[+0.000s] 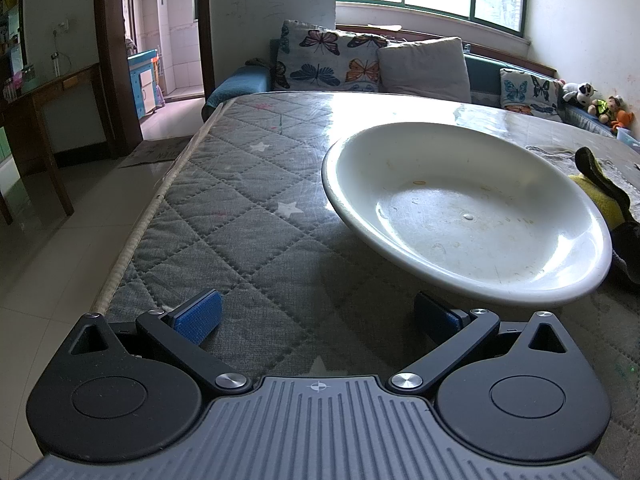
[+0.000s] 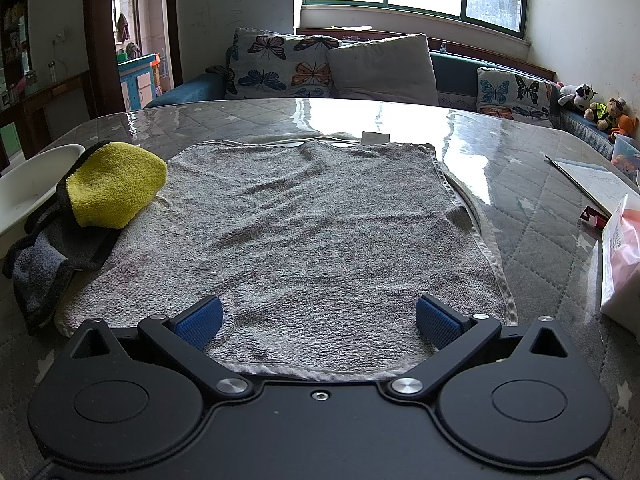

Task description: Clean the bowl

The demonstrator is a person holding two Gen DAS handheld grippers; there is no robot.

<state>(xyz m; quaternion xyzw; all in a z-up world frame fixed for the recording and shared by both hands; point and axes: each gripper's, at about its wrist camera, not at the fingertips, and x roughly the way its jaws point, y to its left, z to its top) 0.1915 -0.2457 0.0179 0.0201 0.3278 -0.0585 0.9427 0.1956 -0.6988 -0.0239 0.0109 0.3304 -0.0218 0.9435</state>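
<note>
On the table (image 1: 248,184), under its glossy clear cover over grey quilted cloth, I see the white bowl (image 1: 468,216) ahead and to the right of my left claw (image 1: 318,316). That claw stands wide, its blue pads (image 1: 198,314) spread apart with nothing between them; the right-hand pad sits just under the bowl's near rim, though I cannot tell whether it touches. The bowl is shallow and broad, with faint smears and specks on its inner surface. Beyond its right edge a yellow and black cleaning cloth (image 1: 600,192) peeks in.

From the right wrist view, my right claw (image 2: 318,318) is also wide and empty, poised over the near edge of a grey towel (image 2: 300,232) spread flat on the table. The yellow and black cleaning cloth (image 2: 108,188) lies bunched on the towel's left corner, just beside the bowl (image 2: 28,192), whose rim shows at the left edge. A notebook (image 2: 592,180) and a plastic bag (image 2: 624,256) sit at the far right.
</note>
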